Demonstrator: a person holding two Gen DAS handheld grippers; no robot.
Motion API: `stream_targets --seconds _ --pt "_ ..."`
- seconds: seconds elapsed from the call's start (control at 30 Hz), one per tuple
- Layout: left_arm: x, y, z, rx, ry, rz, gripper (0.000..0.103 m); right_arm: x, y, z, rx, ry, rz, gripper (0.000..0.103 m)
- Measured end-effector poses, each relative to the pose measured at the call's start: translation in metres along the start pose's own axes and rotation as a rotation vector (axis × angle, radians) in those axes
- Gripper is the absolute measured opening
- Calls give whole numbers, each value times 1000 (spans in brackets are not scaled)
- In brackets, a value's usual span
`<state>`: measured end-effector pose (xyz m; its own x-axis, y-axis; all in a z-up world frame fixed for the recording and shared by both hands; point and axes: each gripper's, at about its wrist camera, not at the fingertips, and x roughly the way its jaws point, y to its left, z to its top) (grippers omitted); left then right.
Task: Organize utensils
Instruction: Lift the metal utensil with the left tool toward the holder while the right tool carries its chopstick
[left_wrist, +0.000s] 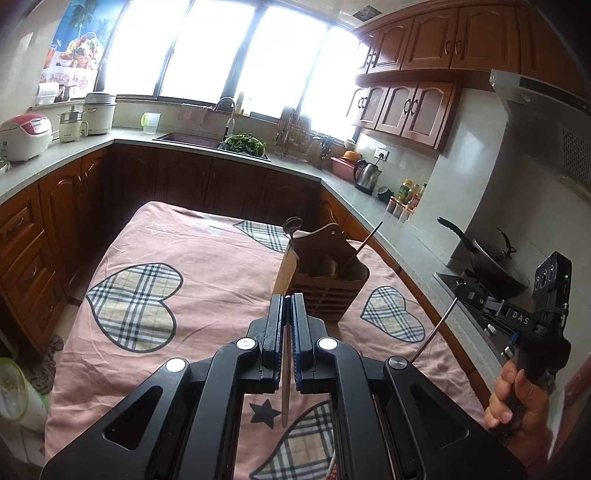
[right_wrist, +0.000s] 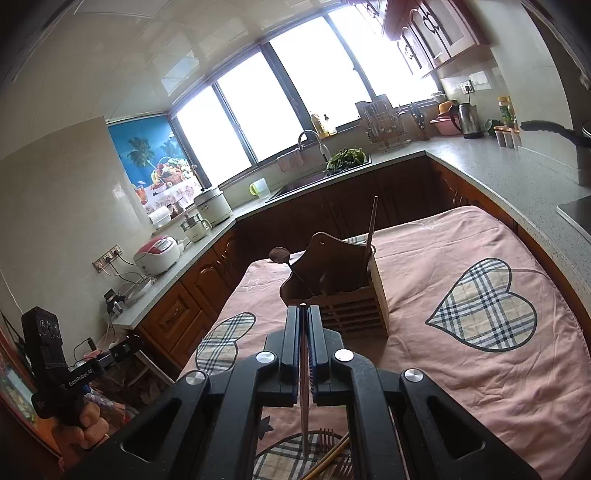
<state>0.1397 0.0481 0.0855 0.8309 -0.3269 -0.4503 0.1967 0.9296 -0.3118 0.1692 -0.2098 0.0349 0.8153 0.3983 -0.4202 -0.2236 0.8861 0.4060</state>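
A wooden utensil holder (left_wrist: 327, 280) stands on the pink cloth with plaid hearts; it also shows in the right wrist view (right_wrist: 340, 291). A metal spoon (left_wrist: 291, 227) and a chopstick (left_wrist: 364, 245) stick up out of it. My left gripper (left_wrist: 288, 306) is shut on a wooden chopstick (left_wrist: 286, 391), held just short of the holder. My right gripper (right_wrist: 303, 314) is shut on a thin metal utensil handle (right_wrist: 304, 406); in the left wrist view it (left_wrist: 461, 286) is at the right, with that thin rod (left_wrist: 434, 328) hanging down. A fork (right_wrist: 327, 435) and chopsticks (right_wrist: 332, 454) lie on the cloth below it.
The cloth-covered table (left_wrist: 207, 258) is ringed by counters with wooden cabinets. A wok (left_wrist: 491, 262) sits on the stove at right, with a kettle (left_wrist: 365, 177) and bottles behind. The sink (left_wrist: 192, 140) with greens is at the back; rice cookers (left_wrist: 26, 136) stand at left.
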Motion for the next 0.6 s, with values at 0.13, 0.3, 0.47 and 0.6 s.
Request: stream_targets --seconds 0.13,0.3,0.47,0.6 --pt "3 2 6 -14 -8 -8 3 3 -3 2 4 -7 -1 4" --pt "7 2 15 -35 -31 -20 3 4 -5 10 2 -45 10 4" --pt "16 1 30 -61 -57 -47 3 8 -9 25 3 -79 6 4" --pt "21 -4 49 -61 -100 -66 3 12 -15 40 8 -109 0 4"
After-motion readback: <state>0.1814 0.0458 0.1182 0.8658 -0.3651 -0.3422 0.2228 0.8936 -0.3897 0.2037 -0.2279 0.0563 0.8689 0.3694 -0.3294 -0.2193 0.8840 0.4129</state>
